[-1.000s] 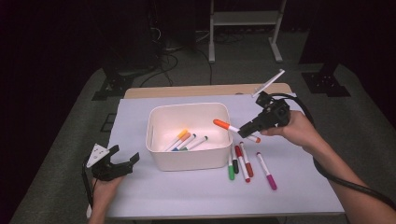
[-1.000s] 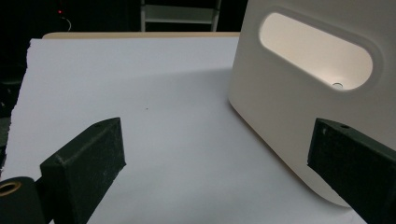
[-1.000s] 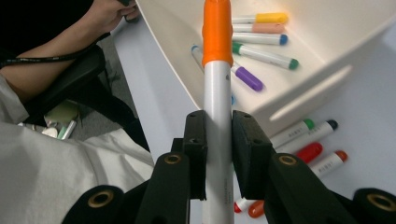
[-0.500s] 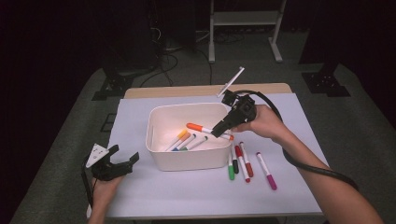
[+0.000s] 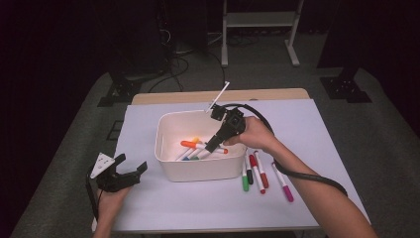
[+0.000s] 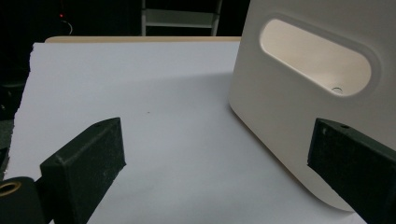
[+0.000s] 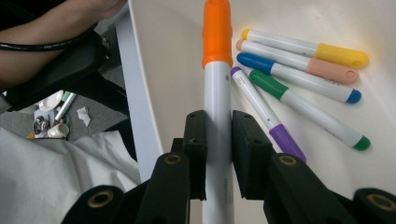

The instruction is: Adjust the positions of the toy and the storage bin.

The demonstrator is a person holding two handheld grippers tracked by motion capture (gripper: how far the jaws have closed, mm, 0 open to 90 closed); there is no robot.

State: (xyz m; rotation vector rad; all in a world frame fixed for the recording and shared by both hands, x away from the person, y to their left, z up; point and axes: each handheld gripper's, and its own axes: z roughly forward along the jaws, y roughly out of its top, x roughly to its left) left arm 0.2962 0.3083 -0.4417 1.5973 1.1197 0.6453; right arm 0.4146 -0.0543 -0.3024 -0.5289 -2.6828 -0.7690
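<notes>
White table (image 5: pixel 317 129), right gripper (image 7: pixel 218 121) fingers clamping orange marker (image 7: pixel 217 70) over bin (image 5: pixel 163 163) — left gripper (image 6: pixel 215 172) fingers wide, empty.

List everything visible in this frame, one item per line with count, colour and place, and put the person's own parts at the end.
Bin: one, white, middle of the table.
Held marker: one, white with orange cap, over the bin.
Markers in the bin: four lying in the bin, caps yellow, peach, blue/purple and green.
Loose markers: four, caps green, dark, red and magenta, on the sheet right of the bin.
Sheet: one, pale lilac, covering the table.
Frame: one, grey metal, on the floor behind the table.
Right gripper: black, shut on the held marker.
Left gripper: black, open, resting near the sheet's left edge.
</notes>
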